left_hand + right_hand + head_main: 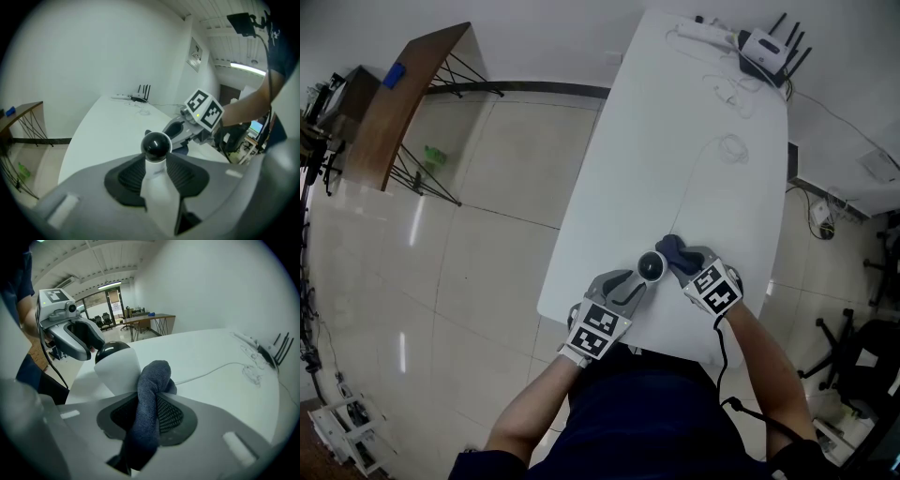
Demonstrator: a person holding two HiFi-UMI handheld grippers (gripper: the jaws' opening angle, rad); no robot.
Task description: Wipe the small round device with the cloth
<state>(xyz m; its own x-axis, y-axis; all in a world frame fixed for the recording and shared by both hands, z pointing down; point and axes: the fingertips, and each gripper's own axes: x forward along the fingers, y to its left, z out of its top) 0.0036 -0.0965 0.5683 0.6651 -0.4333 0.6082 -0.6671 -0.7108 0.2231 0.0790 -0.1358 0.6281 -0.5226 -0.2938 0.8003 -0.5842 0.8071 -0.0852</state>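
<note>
1. head view: on the far end of the white bench (675, 122) sit a router with black antennas (766, 44) and a white power strip (705, 31). a thin white cable (712, 155) loops from there down the bench top towards the near end. nothing lies between these and the two tools.
2. the small round device (653, 267) is near the bench's near edge, well apart from the router. the left tool (633, 283) has its jaws part-way closed on the device's white stem, with the black dome sticking out past the pads.
3. the right tool (682, 262) has its jaws pinched on a bunched dark blue cloth (670, 247). the cloth's folded end stands up just beside the device's white body. i cannot tell whether it touches.
4. the bench top is plain, smooth and white, and bare through its middle. the floor is pale glossy tile and the walls are white.
5. off to the left stands a wooden side bench (403, 94) on black wire legs, with a small blue thing (394, 74) on it. a black office chair (862, 347) stands to the right.
6. both tools work close to the near edge, with open floor on the left side.
</note>
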